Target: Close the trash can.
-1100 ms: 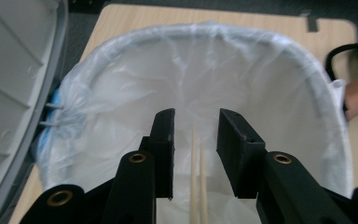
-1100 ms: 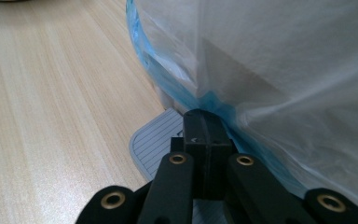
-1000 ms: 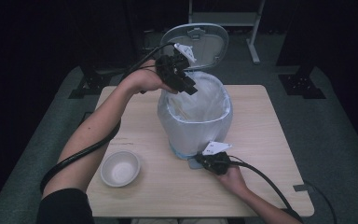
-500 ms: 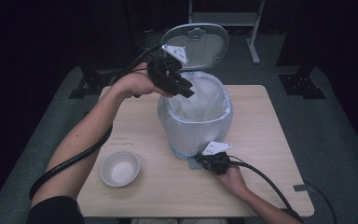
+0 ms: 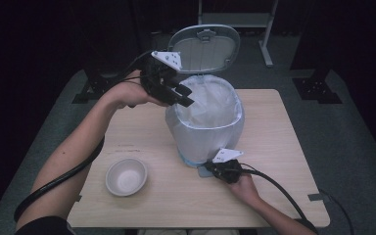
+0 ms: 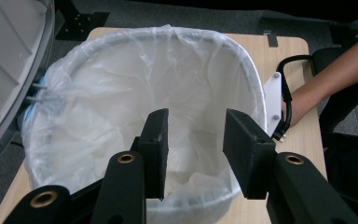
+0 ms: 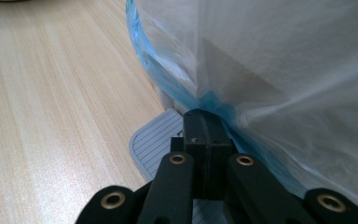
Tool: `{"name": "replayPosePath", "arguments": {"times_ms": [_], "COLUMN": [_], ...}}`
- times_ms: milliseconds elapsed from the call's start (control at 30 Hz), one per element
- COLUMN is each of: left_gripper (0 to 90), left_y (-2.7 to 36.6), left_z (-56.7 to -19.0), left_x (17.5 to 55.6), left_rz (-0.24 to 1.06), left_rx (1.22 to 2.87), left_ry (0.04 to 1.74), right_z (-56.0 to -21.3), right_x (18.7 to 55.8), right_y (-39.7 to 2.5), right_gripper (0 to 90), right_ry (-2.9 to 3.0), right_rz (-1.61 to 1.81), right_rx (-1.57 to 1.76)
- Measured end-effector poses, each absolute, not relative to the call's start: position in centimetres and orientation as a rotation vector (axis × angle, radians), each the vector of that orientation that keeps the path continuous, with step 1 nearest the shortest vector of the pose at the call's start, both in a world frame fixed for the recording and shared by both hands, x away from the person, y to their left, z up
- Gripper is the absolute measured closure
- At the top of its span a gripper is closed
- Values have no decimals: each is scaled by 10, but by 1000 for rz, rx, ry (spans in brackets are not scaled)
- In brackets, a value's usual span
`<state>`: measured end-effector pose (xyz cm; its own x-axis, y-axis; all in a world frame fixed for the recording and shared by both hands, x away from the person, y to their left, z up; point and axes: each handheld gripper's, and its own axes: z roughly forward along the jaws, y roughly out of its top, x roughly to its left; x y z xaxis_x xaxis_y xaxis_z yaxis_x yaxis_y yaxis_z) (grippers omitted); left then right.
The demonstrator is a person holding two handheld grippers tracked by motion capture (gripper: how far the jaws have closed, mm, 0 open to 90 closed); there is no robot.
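A pedal bin (image 5: 205, 132) lined with a white plastic bag (image 6: 121, 88) stands mid-table, its grey lid (image 5: 205, 46) raised at the back. My left gripper (image 5: 182, 95) hovers over the bin's left rim. Its jaws are open in the left gripper view (image 6: 193, 126) and aim into the bag with nothing between them. My right gripper (image 5: 211, 169) is low at the bin's front base. Its jaws are shut in the right gripper view (image 7: 205, 123), with the tip resting on the ribbed grey pedal (image 7: 151, 144) under the bag's blue edge (image 7: 168, 79).
An empty white bowl (image 5: 126, 176) sits at the front left of the wooden table (image 5: 284, 161). Cables trail from both grippers off the near edge. Dark floor and stand legs (image 5: 318, 88) surround the table.
My left gripper has drawn slightly left and down, from over the bin's mouth to its left rim. The right gripper stays on the pedal and the lid stays up.
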<state>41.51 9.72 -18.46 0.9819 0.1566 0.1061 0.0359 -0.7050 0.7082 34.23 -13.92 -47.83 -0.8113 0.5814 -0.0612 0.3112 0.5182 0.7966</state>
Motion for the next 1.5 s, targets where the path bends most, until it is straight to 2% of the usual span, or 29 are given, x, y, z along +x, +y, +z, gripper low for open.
{"name": "replayPosePath", "arguments": {"times_ms": [933, 1500], "left_gripper": [530, 500], "left_y": [167, 209], "left_z": [-212, -243], "left_x": [393, 384], "left_rz": [222, 211], "left_rx": [2322, 2280], "left_ry": [274, 372], "right_z": [-478, -478], "right_x": [342, 341], "right_y": [-139, -138], "right_gripper": [900, 900], "right_ry": [2444, 2442], "right_rz": [1183, 1184], "right_rx": [747, 762]}}
